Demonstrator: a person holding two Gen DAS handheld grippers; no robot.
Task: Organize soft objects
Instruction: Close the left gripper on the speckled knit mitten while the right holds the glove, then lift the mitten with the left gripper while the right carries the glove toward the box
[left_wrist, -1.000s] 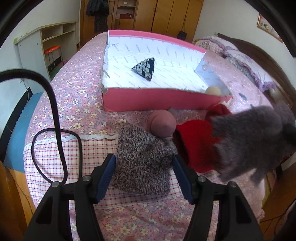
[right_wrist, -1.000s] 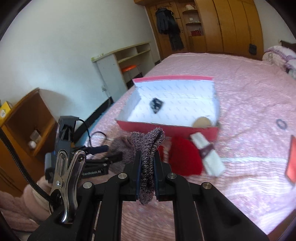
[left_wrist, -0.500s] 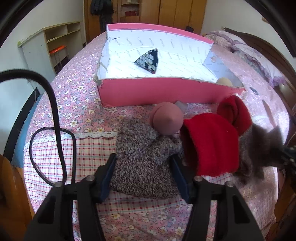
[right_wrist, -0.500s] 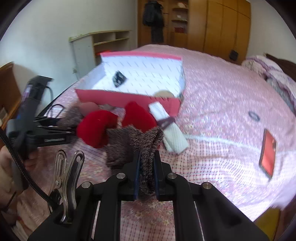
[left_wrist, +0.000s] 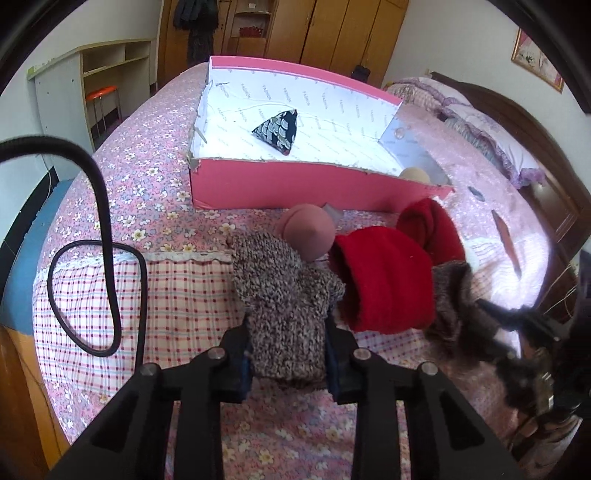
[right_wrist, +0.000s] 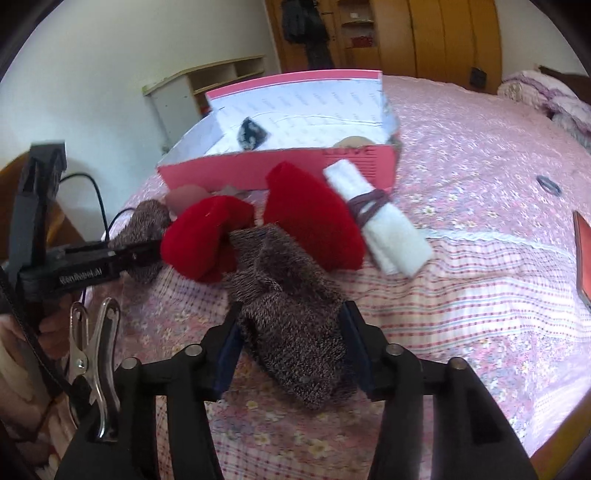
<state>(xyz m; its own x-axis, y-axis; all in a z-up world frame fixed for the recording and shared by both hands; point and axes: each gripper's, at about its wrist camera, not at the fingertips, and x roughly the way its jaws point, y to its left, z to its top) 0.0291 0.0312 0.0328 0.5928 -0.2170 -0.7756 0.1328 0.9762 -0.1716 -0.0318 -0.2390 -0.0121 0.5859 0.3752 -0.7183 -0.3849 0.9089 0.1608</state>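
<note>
A speckled knit glove (left_wrist: 280, 295) lies on the bed between the open fingers of my left gripper (left_wrist: 290, 354), whose pads touch its cuff. A second grey knit glove (right_wrist: 291, 314) lies on the bed between the open fingers of my right gripper (right_wrist: 291, 343); it also shows in the left wrist view (left_wrist: 454, 295). Two red gloves (right_wrist: 310, 218) (right_wrist: 207, 236) lie beyond it, the nearer one also in the left wrist view (left_wrist: 384, 273). A pink ball (left_wrist: 308, 236) and a rolled white cloth (right_wrist: 376, 218) lie in front of the pink box (left_wrist: 295, 184).
The pink box holds a dark patterned pouch (left_wrist: 279, 127) and a beige ball (left_wrist: 415, 173). A black cable (left_wrist: 99, 221) loops on the bed at left. A red phone (right_wrist: 583, 254) and a hair tie (right_wrist: 548, 182) lie at right. The bed edge is just below both grippers.
My right gripper has lowered the grey glove onto the bed beside the red gloves and opened, letting it go. My left gripper has narrowed onto the speckled glove's cuff.
</note>
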